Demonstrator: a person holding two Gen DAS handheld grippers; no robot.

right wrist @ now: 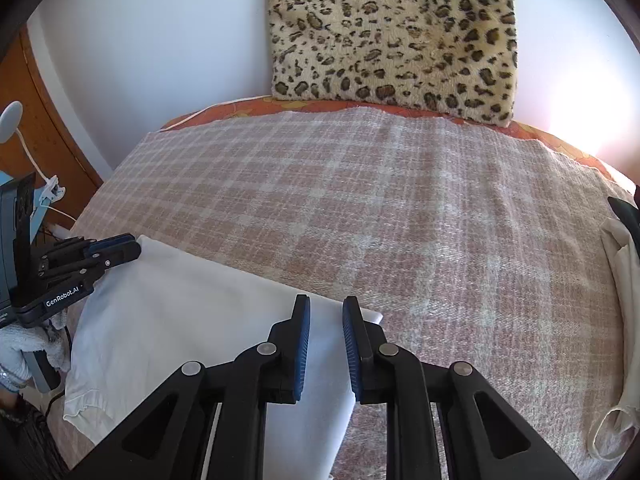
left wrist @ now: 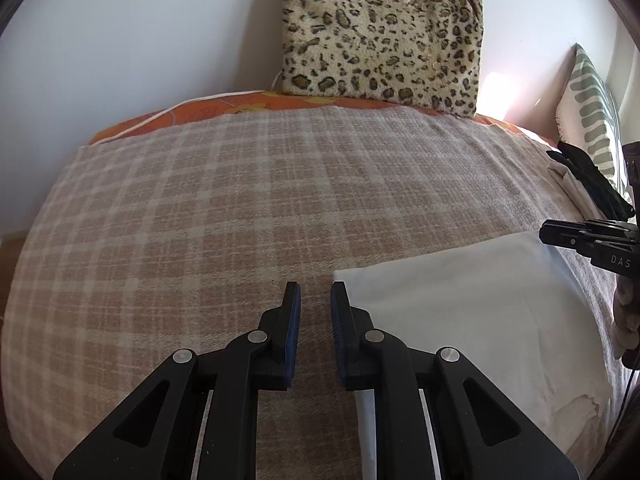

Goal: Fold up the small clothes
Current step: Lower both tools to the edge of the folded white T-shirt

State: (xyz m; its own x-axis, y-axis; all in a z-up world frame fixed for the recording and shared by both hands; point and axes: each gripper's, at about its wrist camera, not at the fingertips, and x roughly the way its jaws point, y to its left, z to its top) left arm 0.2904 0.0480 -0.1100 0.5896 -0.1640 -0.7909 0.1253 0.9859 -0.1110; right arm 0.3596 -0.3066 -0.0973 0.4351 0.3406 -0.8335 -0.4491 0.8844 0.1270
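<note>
The white garment lies flat and folded on the bed, at the near edge of a plaid blanket in beige and pale pink. Its far edge runs straight and smooth. A frilled hem shows at its near corner in both views.

The left tool points down at the garment's far left corner. Its blue-padded fingers stand slightly apart. Only the plaid weave shows in the narrow gap, and the cloth corner lies just beside the right finger, not between the pads. The right tool points down over the garment's far right corner. Its fingers are also a little apart, and the white cloth shows flat beneath the gap, with no fold pinched between the pads. Neither tool is lifting the fabric. In the right wrist view a hand in a light knitted glove holds the left tool's body at the frame's left edge.

Further out, an orange patterned sheet peeks out beyond the blanket's far edge. A leopard-print cushion stands upright on it against the white wall. To the right, well apart from the white garment, a dark garment and some cream-coloured clothes lie at the blanket's edge. A green-and-white striped pillow leans behind them. On the left side of the bed there is a wooden piece of furniture with a white cable running in front of it.
</note>
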